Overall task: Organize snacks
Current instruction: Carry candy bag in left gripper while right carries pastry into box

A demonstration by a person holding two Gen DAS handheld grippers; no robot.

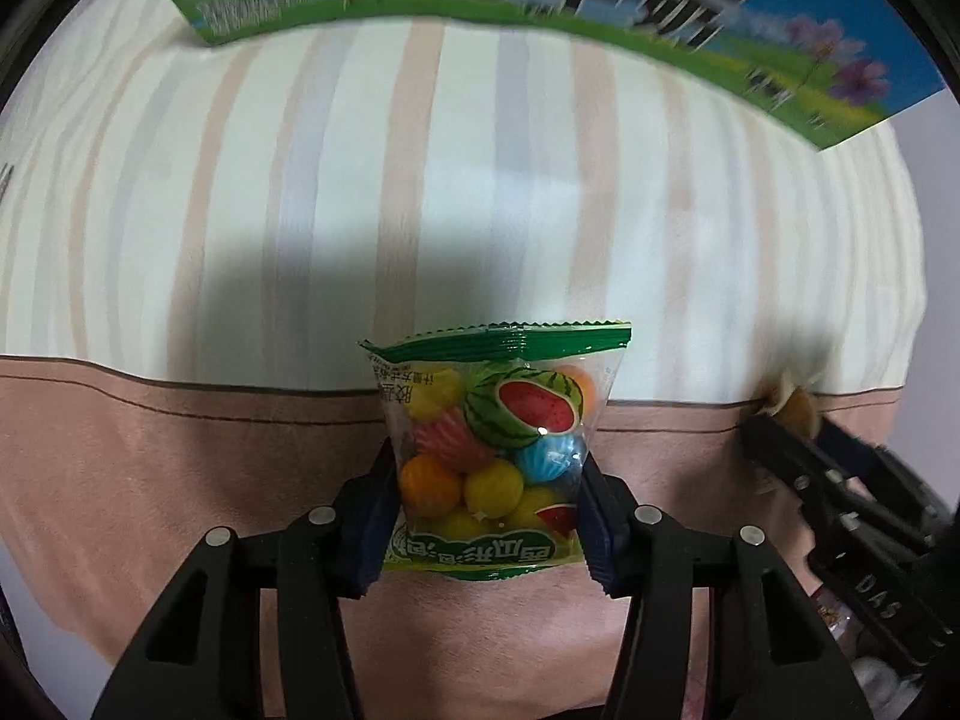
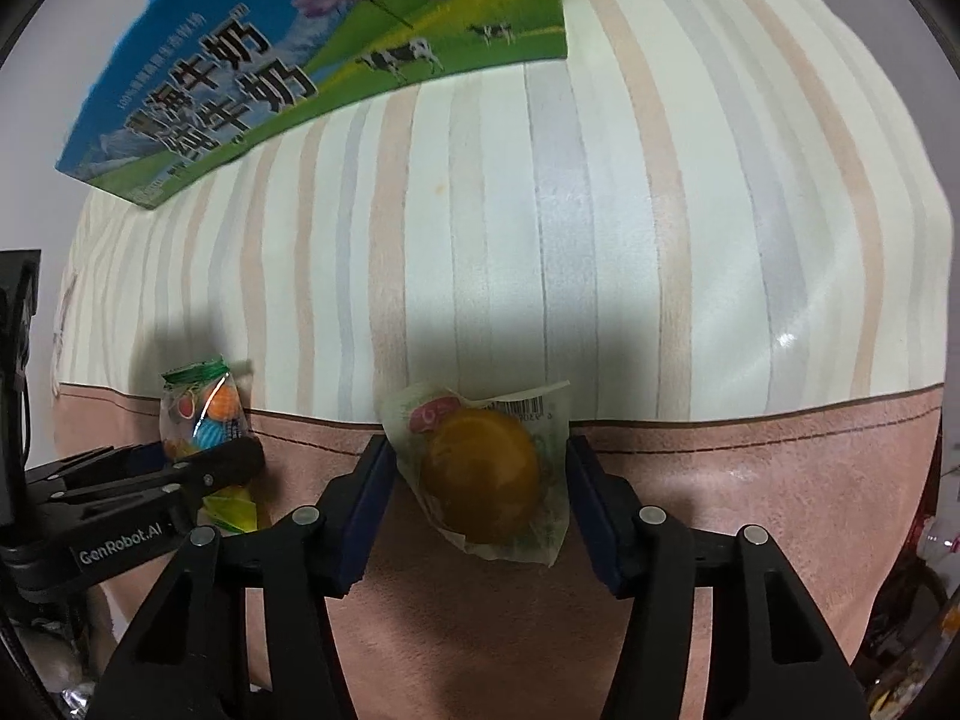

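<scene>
- Candy bag [image 1: 492,450], clear plastic with a green zigzag top seal, printed with watermelon pictures and green Chinese characters along its lower band; inside are round sweets in yellow, orange, blue and red stripes. It sits between the fingers of the left gripper [image 1: 489,498], whose blue pads press on both its sides, above the pink band of the cloth near the line where the stripes begin.
- Wrapped snack [image 2: 480,474], a round orange-brown piece in a crinkled clear wrapper with a red oval mark and a barcode on the upper flap; the digits are too small to read. It hangs between the fingers of the right gripper [image 2: 480,492]. The left pad touches the wrapper edge; on the right side I cannot tell whether pad and wrapper meet.
- Right wrist view shows the left gripper's black body lettered "GenRobot.AI"; the left wrist view shows "DAS" on the right gripper's arm.
- Striped cloth [image 2: 600,240] covers the surface below, cream with peach and grey stripes, then a plain pink band [image 1: 150,450] toward the near edge.
- Milk carton [image 2: 336,60] lies at the far edge of the cloth, printed with cows, purple flowers, green meadow and large black Chinese characters.
</scene>
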